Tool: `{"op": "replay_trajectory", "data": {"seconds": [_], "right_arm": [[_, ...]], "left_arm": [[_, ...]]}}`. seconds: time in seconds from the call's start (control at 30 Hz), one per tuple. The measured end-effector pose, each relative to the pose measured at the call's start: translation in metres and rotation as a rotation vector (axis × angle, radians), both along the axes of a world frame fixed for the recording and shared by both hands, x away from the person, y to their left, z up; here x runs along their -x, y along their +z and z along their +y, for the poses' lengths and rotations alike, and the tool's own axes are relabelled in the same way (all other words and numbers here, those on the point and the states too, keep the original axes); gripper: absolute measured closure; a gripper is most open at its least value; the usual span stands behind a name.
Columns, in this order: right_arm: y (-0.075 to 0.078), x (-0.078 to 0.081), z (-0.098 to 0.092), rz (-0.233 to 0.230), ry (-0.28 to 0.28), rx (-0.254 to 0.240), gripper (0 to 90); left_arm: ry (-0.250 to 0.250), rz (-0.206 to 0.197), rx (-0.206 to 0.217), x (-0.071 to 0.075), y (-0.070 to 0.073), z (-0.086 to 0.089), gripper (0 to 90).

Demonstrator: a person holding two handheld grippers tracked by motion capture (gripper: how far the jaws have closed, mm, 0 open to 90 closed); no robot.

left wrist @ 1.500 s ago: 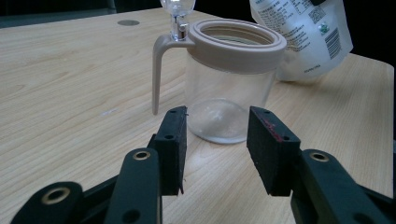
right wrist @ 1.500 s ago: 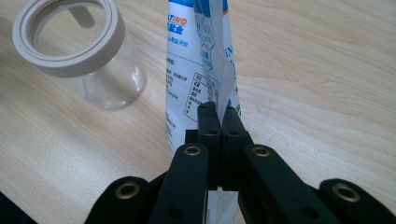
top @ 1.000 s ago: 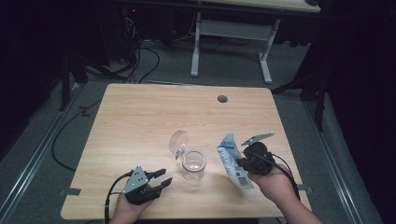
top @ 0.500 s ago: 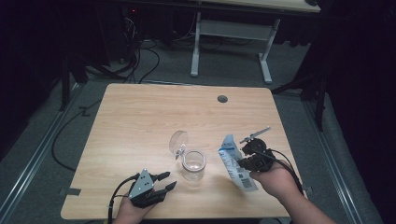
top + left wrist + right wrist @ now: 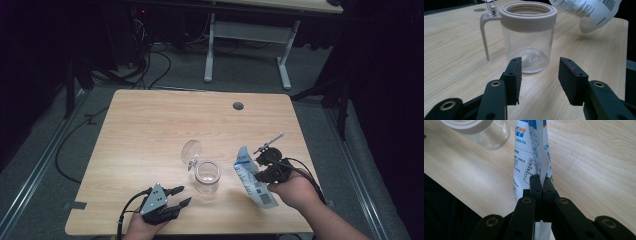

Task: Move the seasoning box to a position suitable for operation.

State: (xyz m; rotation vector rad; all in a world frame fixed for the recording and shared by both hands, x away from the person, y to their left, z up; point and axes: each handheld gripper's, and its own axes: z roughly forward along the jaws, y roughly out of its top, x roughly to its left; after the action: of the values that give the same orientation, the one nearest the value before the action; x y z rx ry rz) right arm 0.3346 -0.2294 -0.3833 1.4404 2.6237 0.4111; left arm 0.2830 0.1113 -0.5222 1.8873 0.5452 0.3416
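A clear glass jar [image 5: 207, 176] with a beige rim stands near the table's front edge, its hinged lid [image 5: 191, 150] swung open behind it. My left gripper [image 5: 182, 195] lies low to the jar's front left and points at it. In the left gripper view the jaws of the left gripper [image 5: 540, 72] stand open with nothing between them, a short way from the jar [image 5: 529, 37]. My right gripper [image 5: 257, 174] is shut on a white and blue pouch [image 5: 252, 181], held tilted to the right of the jar. The pouch [image 5: 531, 152] rises from the pinched jaws of the right gripper [image 5: 540, 181].
The wooden table [image 5: 150, 125] has a round cable hole [image 5: 238, 106] at the back right. Cables trail from both grippers over the front edge. Another desk's white legs [image 5: 210, 45] stand on the floor beyond.
My left gripper has edged slightly to the right, toward the jar. The right gripper and the pouch have barely shifted.
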Motion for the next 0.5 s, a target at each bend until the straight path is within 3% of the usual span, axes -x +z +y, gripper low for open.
{"op": "replay_trajectory", "data": {"seconds": [0.2,0.37,0.5], "right_arm": [[-0.001,-0.001,0.002,0.019,0.004,0.025,90.0],[0.000,0.002,0.004,0.022,-0.027,0.035,90.0],[0.002,0.003,0.007,0.014,-0.013,0.038,90.0]], "left_arm": [[-0.026,0.020,-0.001,0.000,-0.001,-0.002,54.0],[-0.051,0.026,-0.016,0.003,-0.005,-0.011,54.2],[-0.068,0.005,-0.017,0.010,-0.001,-0.022,54.0]]}}
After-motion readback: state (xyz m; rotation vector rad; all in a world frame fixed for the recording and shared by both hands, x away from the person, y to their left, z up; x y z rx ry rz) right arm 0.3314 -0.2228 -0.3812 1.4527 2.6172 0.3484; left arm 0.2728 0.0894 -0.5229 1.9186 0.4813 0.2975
